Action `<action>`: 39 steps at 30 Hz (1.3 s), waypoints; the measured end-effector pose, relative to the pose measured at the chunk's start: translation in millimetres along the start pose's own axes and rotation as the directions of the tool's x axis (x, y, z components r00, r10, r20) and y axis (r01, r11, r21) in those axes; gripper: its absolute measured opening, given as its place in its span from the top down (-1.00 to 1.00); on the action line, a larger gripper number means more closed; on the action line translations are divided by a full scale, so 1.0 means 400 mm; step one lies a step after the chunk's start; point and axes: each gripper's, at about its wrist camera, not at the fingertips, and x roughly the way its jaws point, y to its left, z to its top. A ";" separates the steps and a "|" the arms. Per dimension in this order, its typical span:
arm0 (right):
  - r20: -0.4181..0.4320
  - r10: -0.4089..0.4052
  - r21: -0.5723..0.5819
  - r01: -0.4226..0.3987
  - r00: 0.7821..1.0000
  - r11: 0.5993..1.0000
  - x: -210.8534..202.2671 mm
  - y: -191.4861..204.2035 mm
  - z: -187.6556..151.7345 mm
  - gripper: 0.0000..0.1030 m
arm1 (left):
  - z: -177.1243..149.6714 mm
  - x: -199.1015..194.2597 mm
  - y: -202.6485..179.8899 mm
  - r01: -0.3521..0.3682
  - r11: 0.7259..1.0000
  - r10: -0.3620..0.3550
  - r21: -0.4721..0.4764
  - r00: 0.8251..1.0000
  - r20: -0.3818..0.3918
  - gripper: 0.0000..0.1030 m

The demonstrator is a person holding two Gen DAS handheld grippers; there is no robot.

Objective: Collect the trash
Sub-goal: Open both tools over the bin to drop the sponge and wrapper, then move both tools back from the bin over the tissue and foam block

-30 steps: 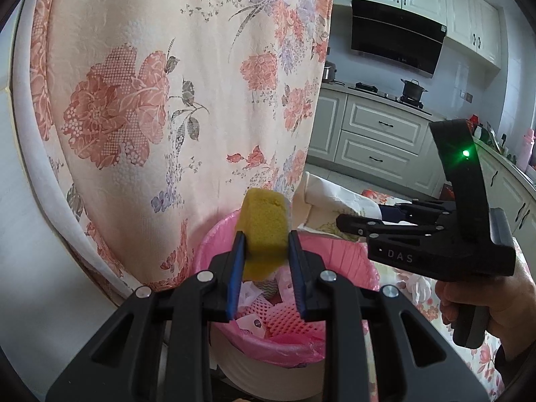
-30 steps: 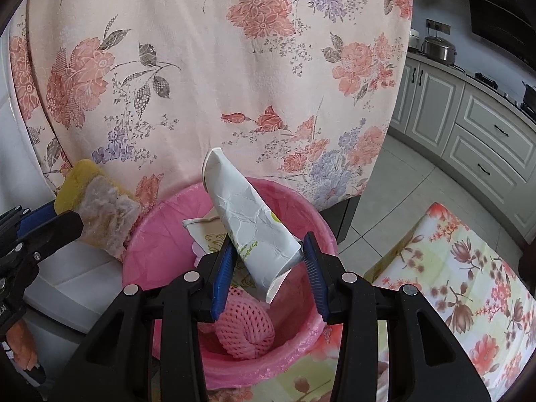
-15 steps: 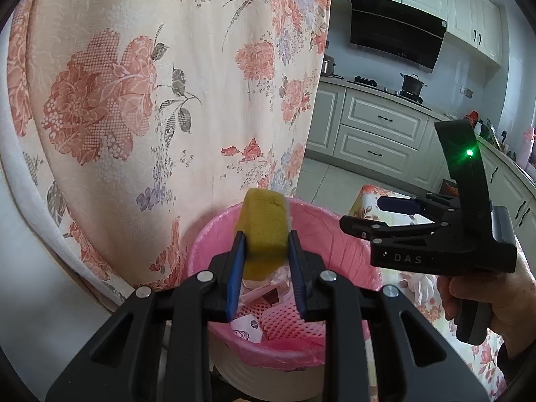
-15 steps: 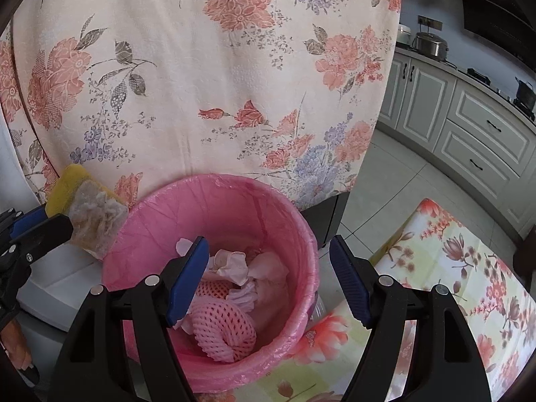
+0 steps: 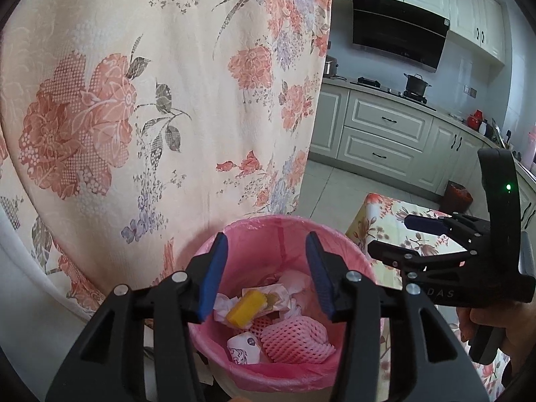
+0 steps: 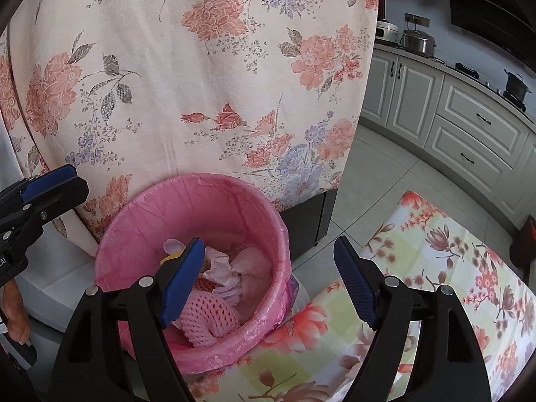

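Presently, at far left, a floral cloth (image 5: pixel 160 107) hangs in a broad drape, cream with coral blooms and grey leaves, directly behind the pink-lined bin (image 5: pixel 268 231). The left gripper (image 5: pixel 266 276) stands over the bin mouth with its blue-padded jaws spread wide and nothing between them. Below it, inside the bin, lie the yellow sponge (image 5: pixel 244 308), crumpled paper (image 5: pixel 291 284), a pink foam net (image 5: pixel 294 336) and a printed wrapper (image 5: pixel 244 350). Right of the bin, the right gripper (image 6: pixel 269 283) hangs over the bin's right rim, jaws likewise parted and empty. Beneath and right of it lies a flowered tablecloth (image 6: pixel 445 268) on a table that touches the bin. Beyond, pale floor tiles (image 6: pixel 385 171) run to white kitchen cabinets (image 5: pixel 385 134), a black range hood (image 5: pixel 398 33) and a dark pot (image 5: pixel 415 82) on the hob.
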 end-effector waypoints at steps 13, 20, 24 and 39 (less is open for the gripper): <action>0.023 -0.045 0.046 0.044 0.999 0.998 -0.085 -0.077 -0.063 -0.52 | -0.032 -0.029 -0.048 0.022 1.000 -0.022 0.022 1.000 -0.017 0.02; 0.030 -0.083 0.082 0.080 0.996 0.993 -0.138 -0.141 -0.115 -0.53 | -0.058 -0.035 -0.102 0.047 0.998 -0.045 0.042 0.998 -0.038 0.00; 0.037 -0.101 0.105 0.096 0.994 0.990 -0.170 -0.175 -0.146 -0.55 | -0.071 -0.035 -0.140 0.063 0.996 -0.060 0.061 0.997 -0.048 -0.01; 0.042 -0.156 0.183 0.146 0.987 0.972 -0.251 -0.291 -0.241 -0.60 | -0.093 -0.039 -0.277 0.109 0.985 -0.099 0.132 0.992 -0.077 -0.01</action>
